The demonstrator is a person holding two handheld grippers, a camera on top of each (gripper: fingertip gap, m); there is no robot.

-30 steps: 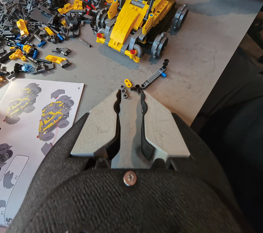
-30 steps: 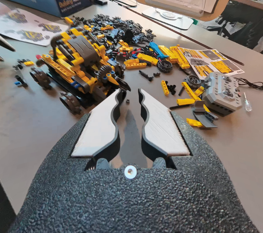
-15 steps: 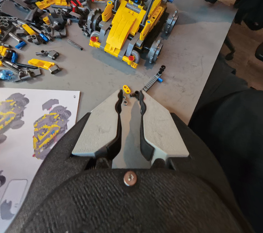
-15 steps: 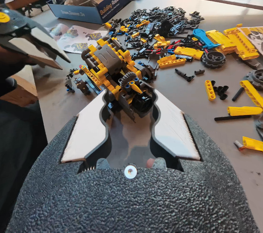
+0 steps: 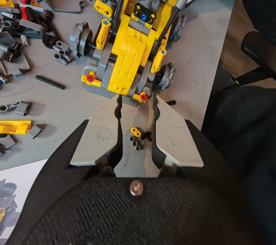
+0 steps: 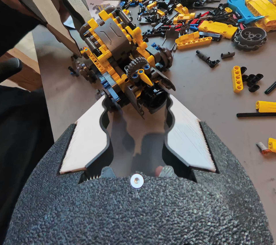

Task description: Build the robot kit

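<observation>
yellow toy vehicle (image 6: pixel 119 58) between both parted hand-held grippers

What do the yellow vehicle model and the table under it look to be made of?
Yellow vehicle model: moulded plastic, smooth and semi-glossy, with soft highlights, pin holes and crisp moulded edges.
Table: grey matte top with faint mottling and scuffs; probably laminate or painted board, but the look leaves it open.
</observation>
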